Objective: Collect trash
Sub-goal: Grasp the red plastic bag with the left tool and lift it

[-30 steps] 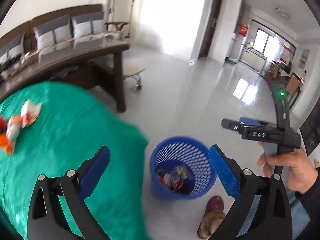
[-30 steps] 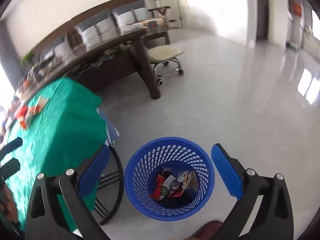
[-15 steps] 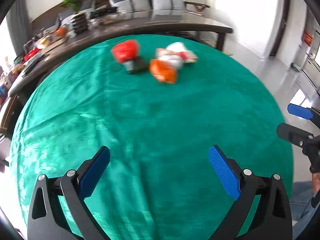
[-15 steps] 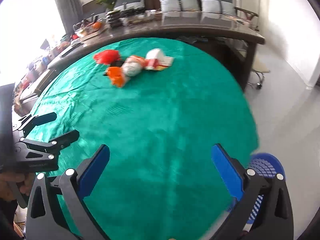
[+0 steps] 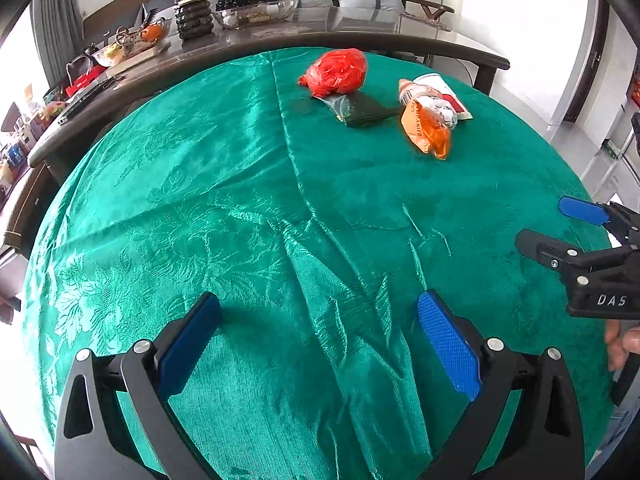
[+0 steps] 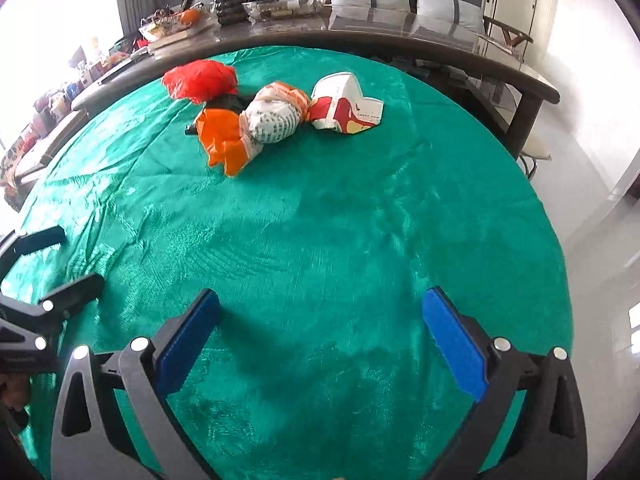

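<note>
A green tablecloth (image 5: 240, 200) covered the round table; both the left gripper (image 5: 320, 344) and right gripper (image 6: 320, 340) hovered wide open, empty, the trash pile (image 6: 272, 116) well beyond their fingertips.

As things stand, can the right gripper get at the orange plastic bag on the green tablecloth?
Probably yes. The right gripper is open and empty, and only bare green tablecloth lies between it and the orange plastic bag. The bag sits at the near edge of the trash cluster, so nothing blocks a straight approach.
</note>
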### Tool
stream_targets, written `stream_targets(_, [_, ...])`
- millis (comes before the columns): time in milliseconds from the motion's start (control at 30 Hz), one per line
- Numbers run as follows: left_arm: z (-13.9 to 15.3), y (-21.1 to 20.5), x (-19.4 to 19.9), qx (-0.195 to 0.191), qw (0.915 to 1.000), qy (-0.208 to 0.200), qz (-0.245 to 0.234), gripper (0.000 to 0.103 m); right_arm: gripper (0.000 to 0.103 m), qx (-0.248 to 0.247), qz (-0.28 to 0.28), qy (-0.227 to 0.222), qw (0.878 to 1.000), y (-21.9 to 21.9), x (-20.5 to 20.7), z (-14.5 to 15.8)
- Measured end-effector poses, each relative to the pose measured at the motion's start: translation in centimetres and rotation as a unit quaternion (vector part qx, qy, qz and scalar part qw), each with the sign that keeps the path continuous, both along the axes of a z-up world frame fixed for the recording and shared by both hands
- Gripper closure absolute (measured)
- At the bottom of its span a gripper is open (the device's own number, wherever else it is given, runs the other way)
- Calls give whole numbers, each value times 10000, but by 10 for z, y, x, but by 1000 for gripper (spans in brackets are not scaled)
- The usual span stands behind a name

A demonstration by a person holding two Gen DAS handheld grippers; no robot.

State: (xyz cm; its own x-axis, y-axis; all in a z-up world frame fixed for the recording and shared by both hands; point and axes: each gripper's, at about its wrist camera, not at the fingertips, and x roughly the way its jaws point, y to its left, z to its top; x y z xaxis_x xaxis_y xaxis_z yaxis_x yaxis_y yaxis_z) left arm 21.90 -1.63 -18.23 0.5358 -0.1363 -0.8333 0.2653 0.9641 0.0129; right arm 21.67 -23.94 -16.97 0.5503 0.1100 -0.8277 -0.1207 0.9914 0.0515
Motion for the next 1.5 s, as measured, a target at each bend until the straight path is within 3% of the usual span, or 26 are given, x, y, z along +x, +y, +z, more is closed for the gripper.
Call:
stream_targets(100, [5,-3,15,-14,9998,19,-214,5,5,-7,-1,-1,10000,0,1,-1])
stream_targets(200, [29,-7,45,-219,9993,-146,-257,5,5,-18,-3,-2,10000,0,2,-1])
stream_targets(300, [61,-15,90,-666,9967,-290,-350,5,5,-24,-3,-2,10000,0,2,-1])
stream_targets(367, [69,-25,123,-646,9969,-242,-367,5,5,-22,-4,0,10000,1,3,-1])
stream_targets(467, [60,-43,171,-531,9978,154,-363,5,5,-18,-3,1,10000,0,3,-1])
stream_targets(567, [48,-51,193,-519,9968,511,-332,5,5,-16,-3,0,10000,0,3,-1])
stream_targets(633, [45,-53,199,-550,9964,556,-328,10,5,-14,-3,0,10000,0,3,-1])
stream_targets(700, [44,-53,201,-594,9957,611,-358,32,5,-17,-3,-1,10000,0,3,-1])
stream_targets(733, [41,-53,202,-613,9952,664,-373,37,5,-16,-3,-1,10000,0,3,-1])
stream_targets(767, [38,-52,202,-611,9948,723,-372,50,5,-16,-3,-1,10000,0,3,-1])
stream_targets(867, [35,-45,199,-690,9949,675,-305,61,5,-16,-4,-1,10000,0,3,-1])
stream_targets(967, [45,-30,187,-904,9942,553,-202,62,5,-16,-3,-2,10000,0,3,-1])
stream_targets(1167, [69,4,118,-746,9966,128,-333,62,5,-14,-6,-3,10000,0,2,-1])
stream_targets(1333, [43,29,52,-523,9980,164,-307,61,5,-14,-6,-3,10000,0,2,-1])
stream_targets(1500, [23,40,18,-413,9989,9,-218,54,5,-10,-10,-4,10000,0,2,-1])
